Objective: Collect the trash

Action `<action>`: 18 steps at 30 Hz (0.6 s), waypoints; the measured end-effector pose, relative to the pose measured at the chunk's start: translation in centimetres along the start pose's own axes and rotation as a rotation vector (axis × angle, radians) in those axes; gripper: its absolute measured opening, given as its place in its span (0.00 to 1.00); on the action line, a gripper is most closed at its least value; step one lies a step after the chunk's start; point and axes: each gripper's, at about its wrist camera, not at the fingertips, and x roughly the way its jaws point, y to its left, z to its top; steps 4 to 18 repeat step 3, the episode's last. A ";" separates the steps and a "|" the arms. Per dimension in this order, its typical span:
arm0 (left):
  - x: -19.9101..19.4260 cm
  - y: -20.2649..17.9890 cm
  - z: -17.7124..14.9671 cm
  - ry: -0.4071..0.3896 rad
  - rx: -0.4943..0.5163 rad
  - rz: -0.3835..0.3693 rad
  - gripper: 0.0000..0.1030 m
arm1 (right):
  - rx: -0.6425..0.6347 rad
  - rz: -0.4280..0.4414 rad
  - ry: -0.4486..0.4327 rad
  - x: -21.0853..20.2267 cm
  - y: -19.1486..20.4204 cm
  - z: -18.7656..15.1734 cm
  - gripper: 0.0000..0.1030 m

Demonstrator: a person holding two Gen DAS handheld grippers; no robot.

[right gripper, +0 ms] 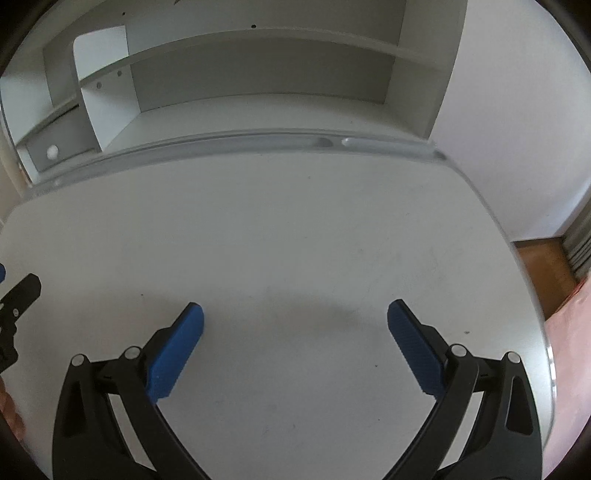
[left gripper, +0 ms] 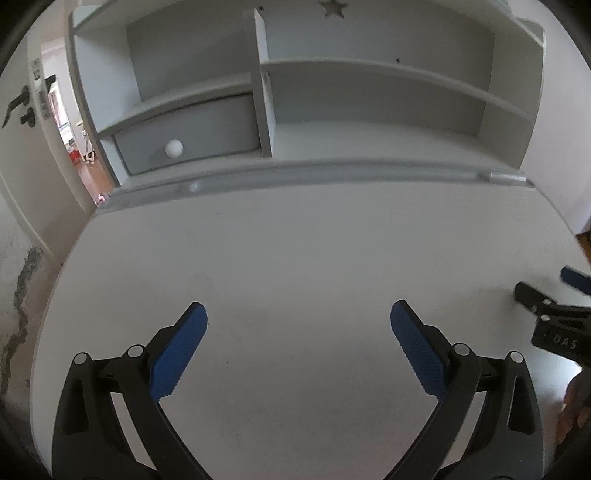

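Left gripper (left gripper: pixel 299 314) is hovering over the white desk (left gripper: pixel 295 240) with its jaws spread wide and nothing between the 2 blue pads (left gripper: pixel 177 354). Right gripper (right gripper: pixel 295 314) is hovering over the same desk surface (right gripper: pixel 295 229), jaws likewise released and grasping nothing. In the left wrist view the right gripper is showing only in part at the right edge (left gripper: pixel 554 314) — its far fingers and body are being cut off by the frame. In the right wrist view the left gripper is intruding at the left edge (right gripper: pixel 14 306), also cut off.

No piece of trash is appearing in either view, so its location, long axis, heading and appearance cannot be reported. Only faint specks and smudges are marking the desktop, too small to identify.

Behind the desk a grey-white shelf unit (left gripper: pixel 369 92) is standing, with a vertical divider and a grey drawer (left gripper: pixel 188 133) at lower left carrying a round white knob (left gripper: pixel 174 148). The same drawer and knob are appearing small and blurred at the far left of the right wrist view (right gripper: pixel 52 150). A star cut-out (left gripper: pixel 333 8) is sitting at the top edge, partly cropped. A door with a black handle (left gripper: pixel 16 105) is standing at far left — the room beyond it is hard to make out.
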 end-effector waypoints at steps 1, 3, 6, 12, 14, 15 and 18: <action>0.3 0.0 -0.1 0.012 0.000 0.001 0.94 | 0.003 -0.003 0.001 -0.1 0.0 -0.2 0.93; 0.8 0.1 -0.3 0.042 -0.007 -0.003 0.94 | 0.031 0.019 0.012 -0.1 -0.4 -0.4 0.93; 0.8 0.1 -0.3 0.042 -0.007 -0.003 0.94 | 0.031 0.019 0.012 -0.1 -0.4 -0.4 0.93; 0.8 0.1 -0.3 0.042 -0.007 -0.003 0.94 | 0.031 0.019 0.012 -0.1 -0.4 -0.4 0.93; 0.8 0.1 -0.3 0.042 -0.007 -0.003 0.94 | 0.031 0.019 0.012 -0.1 -0.4 -0.4 0.93; 0.8 0.1 -0.3 0.042 -0.007 -0.003 0.94 | 0.031 0.019 0.012 -0.1 -0.4 -0.4 0.93; 0.8 0.1 -0.3 0.042 -0.007 -0.003 0.94 | 0.031 0.019 0.012 -0.1 -0.4 -0.4 0.93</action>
